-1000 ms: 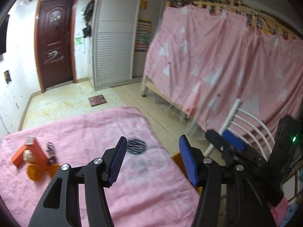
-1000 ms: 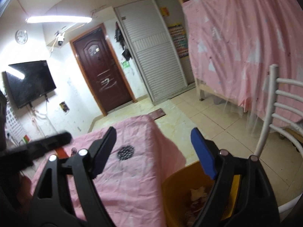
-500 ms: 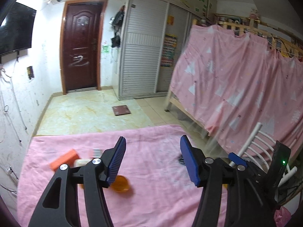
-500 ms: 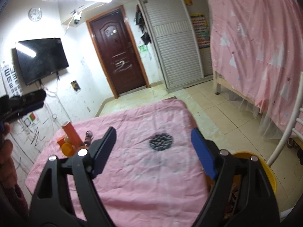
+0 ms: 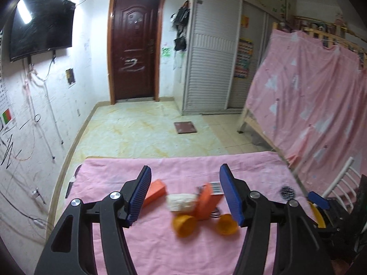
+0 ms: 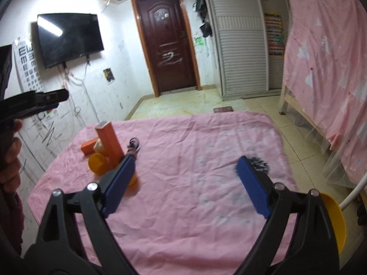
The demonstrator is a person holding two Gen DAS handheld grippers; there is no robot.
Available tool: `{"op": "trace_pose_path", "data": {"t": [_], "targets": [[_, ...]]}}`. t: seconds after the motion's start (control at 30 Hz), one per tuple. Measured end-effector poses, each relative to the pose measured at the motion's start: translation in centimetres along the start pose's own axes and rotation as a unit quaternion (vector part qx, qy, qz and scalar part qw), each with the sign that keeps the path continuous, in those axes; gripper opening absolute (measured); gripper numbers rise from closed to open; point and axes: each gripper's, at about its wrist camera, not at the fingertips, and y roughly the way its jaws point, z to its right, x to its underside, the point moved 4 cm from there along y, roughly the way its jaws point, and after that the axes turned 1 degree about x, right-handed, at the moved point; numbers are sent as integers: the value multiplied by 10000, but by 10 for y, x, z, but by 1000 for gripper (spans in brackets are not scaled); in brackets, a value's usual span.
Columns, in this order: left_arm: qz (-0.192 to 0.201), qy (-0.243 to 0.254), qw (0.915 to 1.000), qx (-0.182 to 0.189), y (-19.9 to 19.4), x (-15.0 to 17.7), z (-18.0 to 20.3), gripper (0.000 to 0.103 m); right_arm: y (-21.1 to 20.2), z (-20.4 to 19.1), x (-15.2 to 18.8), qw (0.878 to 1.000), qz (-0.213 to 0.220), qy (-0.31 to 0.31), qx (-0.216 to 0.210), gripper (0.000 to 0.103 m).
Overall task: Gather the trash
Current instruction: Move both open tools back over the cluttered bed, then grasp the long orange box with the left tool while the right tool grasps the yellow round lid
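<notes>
A pile of trash lies on the pink-covered table (image 5: 183, 247): a tall orange box (image 5: 206, 202), a small orange box (image 5: 154, 193), a white wad (image 5: 182, 201) and two orange cups (image 5: 184, 225). My left gripper (image 5: 184, 194) is open and empty, just above and in front of the pile. In the right wrist view the pile sits far left, the tall box (image 6: 110, 142) upright beside a cup (image 6: 99, 163). My right gripper (image 6: 185, 183) is open and empty over the table's middle. The yellow bin (image 6: 333, 220) is at the table's right edge.
A dark mesh item (image 6: 259, 163) lies on the cloth near the right edge. A dark tangled cord (image 6: 133, 146) lies beside the tall box. A white chair (image 5: 344, 183) and a pink-curtained bunk bed (image 5: 321, 105) stand to the right.
Both grippers have swung left, away from the yellow bin. The trash pile now sits between my left gripper's fingers. Both stay open.
</notes>
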Motion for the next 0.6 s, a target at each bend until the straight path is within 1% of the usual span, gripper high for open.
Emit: {"op": "trace_pose_path", "data": {"t": [0.1,0.3,0.4,0.47,0.6], "targets": [[-172,-75,9998,-83,15,4,-21,55,13,-17,3,9997,-160,-170,-109,87],[-669,-210,9973,-197,59,18,-55,55,32,-39,8,9978,-461,-422,-234,88],[-845,-221,9960,-210,74,23,-66,55,41,-49,10,9961,-601,-578,-277,88],[-956,-177,9952,-115,83,28,-72,55,45,-57,10,9950,-674,-671,-309,88],[-1090,-95,9940,-61,96,36,-74,55,53,-69,12,9927,-791,-831,-384,88]]}}
